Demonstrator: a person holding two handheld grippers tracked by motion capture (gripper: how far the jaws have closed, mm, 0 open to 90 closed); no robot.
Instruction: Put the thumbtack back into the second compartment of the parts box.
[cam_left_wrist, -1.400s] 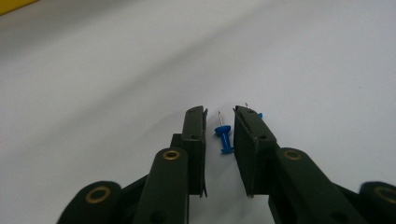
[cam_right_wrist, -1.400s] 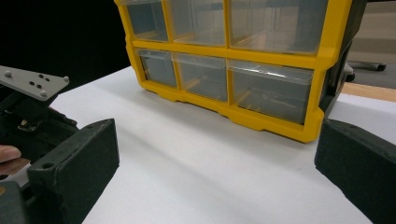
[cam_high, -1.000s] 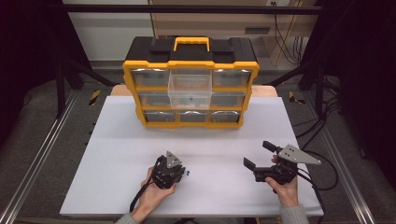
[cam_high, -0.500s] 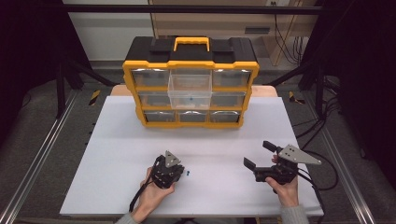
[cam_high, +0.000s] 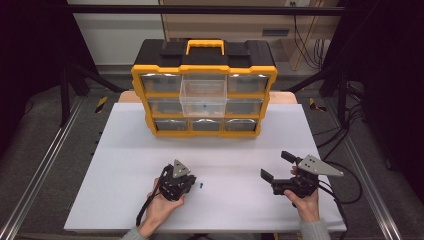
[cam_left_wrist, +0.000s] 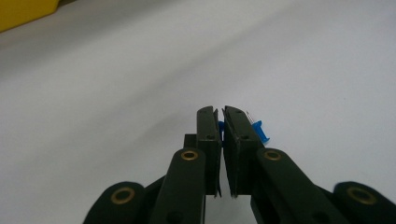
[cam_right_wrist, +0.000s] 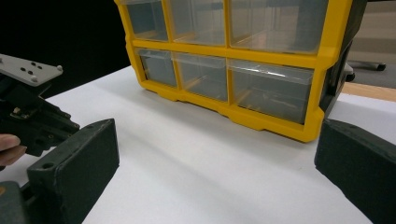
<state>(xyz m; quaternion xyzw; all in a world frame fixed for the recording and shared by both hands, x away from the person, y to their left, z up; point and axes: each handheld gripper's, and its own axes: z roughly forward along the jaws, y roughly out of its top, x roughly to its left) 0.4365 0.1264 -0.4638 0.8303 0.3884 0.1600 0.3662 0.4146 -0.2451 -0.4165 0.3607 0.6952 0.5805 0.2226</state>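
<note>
A small blue part (cam_high: 201, 185) with a thin metal pin lies on the white table (cam_high: 125, 150) at the tips of my left gripper (cam_high: 194, 181). In the left gripper view the jaws of that gripper (cam_left_wrist: 219, 112) stand almost together, pinching the blue part (cam_left_wrist: 259, 131), which sticks out to the right of them. My right gripper (cam_high: 275, 165) rests at the front right, held by a hand, with its jaws wide open and nothing between them (cam_right_wrist: 215, 154).
A yellow and black drawer organiser (cam_high: 204, 67) stands at the back of the table. One clear middle drawer (cam_high: 202, 97) is pulled out, with a tiny blue item inside. In the right gripper view the organiser (cam_right_wrist: 243, 60) is close ahead. Metal rails run along both table sides.
</note>
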